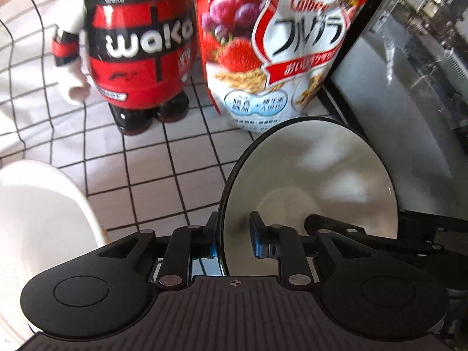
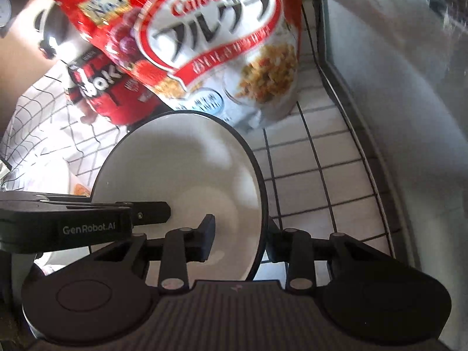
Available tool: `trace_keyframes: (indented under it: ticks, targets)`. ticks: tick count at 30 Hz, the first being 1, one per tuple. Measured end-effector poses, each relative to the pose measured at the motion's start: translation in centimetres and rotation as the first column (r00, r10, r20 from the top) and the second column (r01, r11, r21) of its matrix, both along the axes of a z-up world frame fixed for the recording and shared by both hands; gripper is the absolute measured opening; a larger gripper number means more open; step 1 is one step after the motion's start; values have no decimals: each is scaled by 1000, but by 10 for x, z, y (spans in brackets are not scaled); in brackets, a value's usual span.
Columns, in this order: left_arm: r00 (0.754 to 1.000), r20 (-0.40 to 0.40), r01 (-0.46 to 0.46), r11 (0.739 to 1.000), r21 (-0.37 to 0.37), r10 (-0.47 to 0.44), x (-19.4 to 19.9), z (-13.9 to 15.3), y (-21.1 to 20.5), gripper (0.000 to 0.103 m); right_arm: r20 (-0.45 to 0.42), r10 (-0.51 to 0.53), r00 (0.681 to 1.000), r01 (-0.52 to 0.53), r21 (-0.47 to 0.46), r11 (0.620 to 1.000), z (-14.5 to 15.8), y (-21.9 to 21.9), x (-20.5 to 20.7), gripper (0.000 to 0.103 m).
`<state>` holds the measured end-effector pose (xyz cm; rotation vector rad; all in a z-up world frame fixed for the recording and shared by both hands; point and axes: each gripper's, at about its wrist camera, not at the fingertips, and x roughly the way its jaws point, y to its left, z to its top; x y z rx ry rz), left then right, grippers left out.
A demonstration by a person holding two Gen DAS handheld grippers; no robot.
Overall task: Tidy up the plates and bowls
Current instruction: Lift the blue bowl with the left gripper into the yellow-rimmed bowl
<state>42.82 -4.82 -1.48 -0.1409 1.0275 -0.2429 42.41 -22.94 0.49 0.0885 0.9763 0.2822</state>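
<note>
Bowl [image 1: 316, 181] | both grippers, left [image 1: 234, 238] and right [image 2: 238, 238], have jaws nearly shut, pinching opposite sides of its black rim | it sits near the counter's [image 2: 321, 181] edge, before a cereal bag [image 2: 204, 44] | we judge: lift level, together, clearing the white dish [image 1: 38, 204].

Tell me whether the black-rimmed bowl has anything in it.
Empty. The bowl shows a bare white inside in both wrist views, only reflections on it. The left gripper and right gripper each straddle its rim.
</note>
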Motion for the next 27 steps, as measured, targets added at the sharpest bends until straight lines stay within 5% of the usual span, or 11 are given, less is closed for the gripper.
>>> trace_keyframes:
  ticks: [13, 27]
  targets:
    - [998, 60, 37, 999, -17, -36, -77, 60, 18, 25, 82, 46, 996, -48, 26, 999, 64, 12, -62, 35]
    - [992, -75, 103, 994, -32, -105, -141, 23, 5, 25, -53, 50, 997, -51, -20, 998, 37, 4, -130, 35]
